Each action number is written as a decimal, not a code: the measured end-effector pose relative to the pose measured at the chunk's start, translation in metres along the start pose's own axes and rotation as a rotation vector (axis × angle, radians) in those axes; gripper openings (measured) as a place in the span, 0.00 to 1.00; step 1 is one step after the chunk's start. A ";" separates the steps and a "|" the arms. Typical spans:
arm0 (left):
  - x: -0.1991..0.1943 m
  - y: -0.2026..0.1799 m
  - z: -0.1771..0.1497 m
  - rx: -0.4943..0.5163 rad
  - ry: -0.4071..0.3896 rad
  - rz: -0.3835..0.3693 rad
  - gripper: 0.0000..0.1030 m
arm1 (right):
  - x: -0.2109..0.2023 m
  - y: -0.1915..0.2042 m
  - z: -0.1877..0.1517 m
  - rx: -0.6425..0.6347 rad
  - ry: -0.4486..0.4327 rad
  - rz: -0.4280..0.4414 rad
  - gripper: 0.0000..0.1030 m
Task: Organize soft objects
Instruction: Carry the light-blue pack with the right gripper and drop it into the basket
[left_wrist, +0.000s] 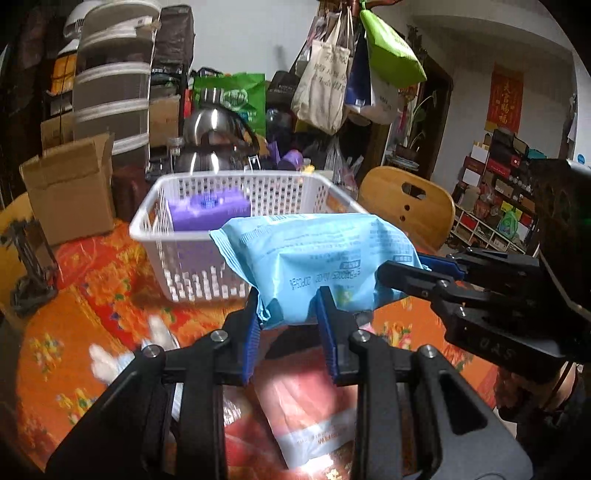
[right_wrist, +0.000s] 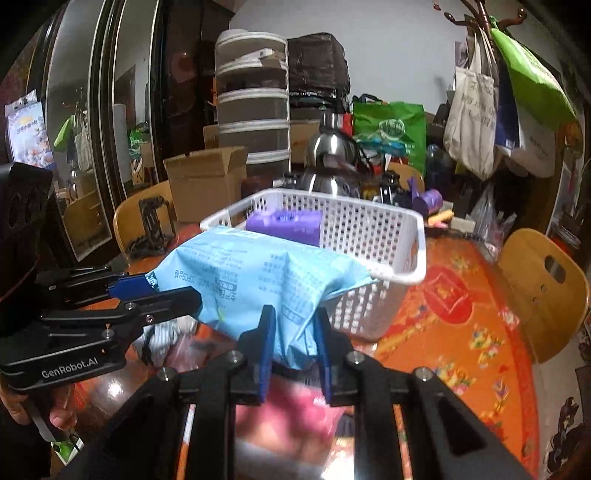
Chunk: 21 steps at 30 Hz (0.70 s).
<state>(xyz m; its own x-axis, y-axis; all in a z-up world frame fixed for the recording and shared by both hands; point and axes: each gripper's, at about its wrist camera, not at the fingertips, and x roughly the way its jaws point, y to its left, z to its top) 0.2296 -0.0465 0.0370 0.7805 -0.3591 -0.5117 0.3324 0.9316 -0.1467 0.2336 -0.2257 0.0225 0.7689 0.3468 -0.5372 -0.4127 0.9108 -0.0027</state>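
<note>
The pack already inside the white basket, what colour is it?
Purple pack, clearest in the left wrist view.

Orange floral-clothed table (left_wrist: 92, 295): white basket (left_wrist: 236, 192), cardboard box (left_wrist: 70, 188), pink packet (left_wrist: 306, 410).

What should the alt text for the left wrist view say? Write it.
Both tools, left tool and right tool, grip a soft light-blue plastic pack, held over the near rim of a white perforated plastic basket containing a purple pack, on an orange floral tablecloth.
</note>
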 end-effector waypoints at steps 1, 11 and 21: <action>-0.001 -0.001 0.010 0.005 -0.007 0.000 0.26 | -0.001 -0.002 0.008 -0.005 -0.010 -0.005 0.18; 0.011 -0.009 0.102 0.081 -0.069 0.050 0.26 | 0.001 -0.022 0.082 -0.039 -0.067 -0.056 0.18; 0.082 0.004 0.138 0.079 -0.002 0.030 0.26 | 0.053 -0.063 0.102 -0.014 -0.014 -0.070 0.18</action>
<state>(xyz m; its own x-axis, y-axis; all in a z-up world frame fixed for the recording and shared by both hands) 0.3683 -0.0803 0.1113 0.7919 -0.3310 -0.5132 0.3492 0.9349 -0.0642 0.3497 -0.2417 0.0802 0.8029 0.2855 -0.5233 -0.3643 0.9298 -0.0517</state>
